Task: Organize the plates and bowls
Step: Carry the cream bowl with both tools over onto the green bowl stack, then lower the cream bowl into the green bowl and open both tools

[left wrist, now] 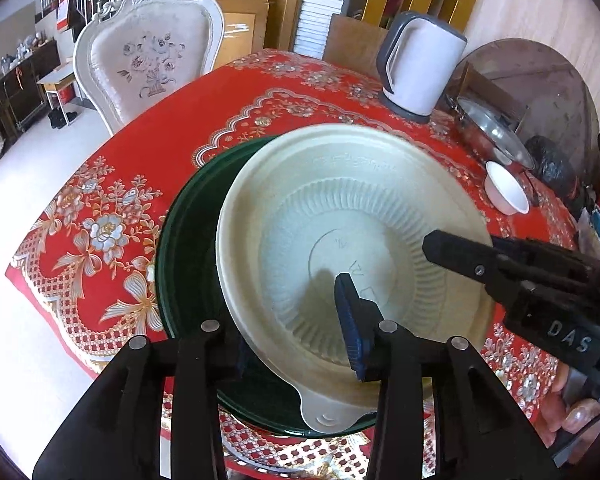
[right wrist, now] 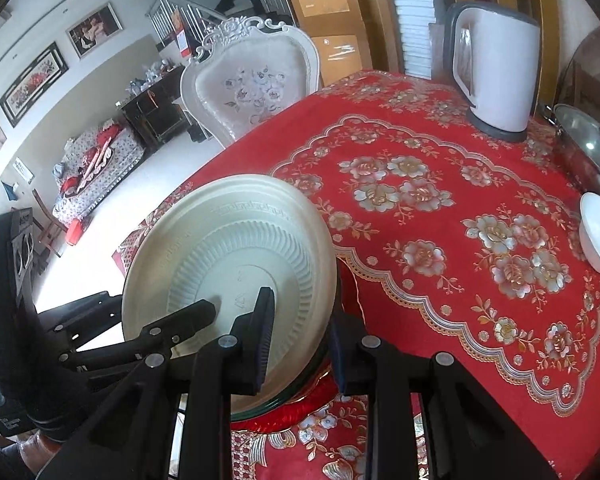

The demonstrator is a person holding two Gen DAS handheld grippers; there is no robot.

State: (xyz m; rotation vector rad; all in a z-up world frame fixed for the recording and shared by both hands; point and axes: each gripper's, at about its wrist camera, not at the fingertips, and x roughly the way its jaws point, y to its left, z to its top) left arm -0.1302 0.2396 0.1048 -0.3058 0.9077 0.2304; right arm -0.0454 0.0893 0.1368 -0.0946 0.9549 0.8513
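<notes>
Cream plate (left wrist: 340,184) sits on top of the dark green plate (left wrist: 188,248), both at the near edge of the surface (left wrist: 160,132), on the red floral cloth. From the right wrist view the cream one looks tilted, not flat in the green one. Its small tab points toward me.

Left claw (left wrist: 296,340): straddles the near rim of the cream plate. The blue pad of one finger stands over the ribbed inside, the other finger is outside the rim and half hidden. I see a wide gap and the pads aren't pressing, so I read it as spread with the rim loose between.

Right claw (right wrist: 300,344): comes in from the right side of the same plate. One pad is on the inside wall and the other tucked under the outer rim, just above the green plate's edge. The gap is narrow, so I read it as pinching the cream plate's rim. I can't see the contact under the rim clearly.

Both claws are on the one plate, tips near each other over its centre.

Elsewhere on the surface:
- The small white bowl (left wrist: 506,190) is upright, well apart to the right.
- The white kettle (left wrist: 420,68) is at the far side.
- The steel pot with glass lid (left wrist: 492,128) is beside the kettle.
- A pale carved chair (left wrist: 148,60) is pulled up at the far left edge.
</notes>
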